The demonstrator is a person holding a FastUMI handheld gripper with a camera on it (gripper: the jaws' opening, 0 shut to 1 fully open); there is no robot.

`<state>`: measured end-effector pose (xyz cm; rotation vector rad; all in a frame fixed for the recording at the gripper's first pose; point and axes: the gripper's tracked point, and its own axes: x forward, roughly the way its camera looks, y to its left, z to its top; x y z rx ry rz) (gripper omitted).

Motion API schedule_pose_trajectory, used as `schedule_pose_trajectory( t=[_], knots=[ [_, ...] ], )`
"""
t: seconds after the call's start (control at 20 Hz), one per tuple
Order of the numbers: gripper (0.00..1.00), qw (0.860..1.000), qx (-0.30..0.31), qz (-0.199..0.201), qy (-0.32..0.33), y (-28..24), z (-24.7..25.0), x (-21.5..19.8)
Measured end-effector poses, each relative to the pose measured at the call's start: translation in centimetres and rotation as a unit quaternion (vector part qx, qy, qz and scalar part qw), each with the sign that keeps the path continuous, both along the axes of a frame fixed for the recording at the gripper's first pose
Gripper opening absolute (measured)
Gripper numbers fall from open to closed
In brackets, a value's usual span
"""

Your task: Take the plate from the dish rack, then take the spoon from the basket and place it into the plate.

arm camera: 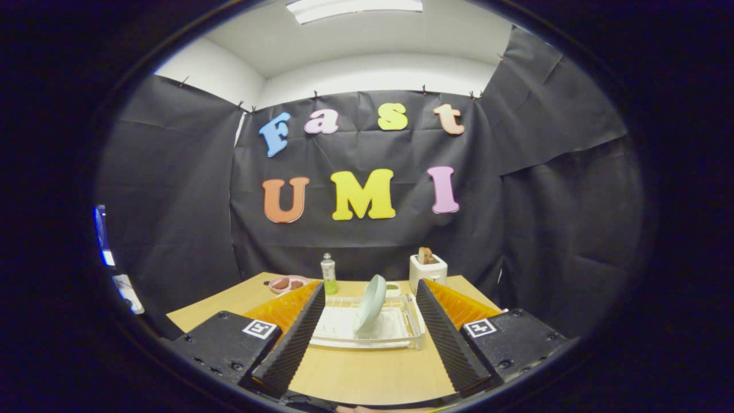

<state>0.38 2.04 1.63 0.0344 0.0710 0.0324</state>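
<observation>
**Step 1: Approach to the plate**

We hold the tongs [367, 338] wide open and empty at lower centre of the frame. The plate [370, 303] stands on edge, tilted, in the dish rack [401, 335] on the surface [367, 373], just ahead of and between the fingers. We judge the first step not yet done. Next: advance, bracket the plate rim, close, lift clear.
</observation>
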Motion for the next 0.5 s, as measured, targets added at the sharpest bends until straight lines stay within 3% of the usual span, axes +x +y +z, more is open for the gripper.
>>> schedule_pose_trajectory(
  t=[0.5],
  knots=[
    [1.0,1.0,0.003,-0.018,0.02,-1.1,1.0,3.3]
  ],
)
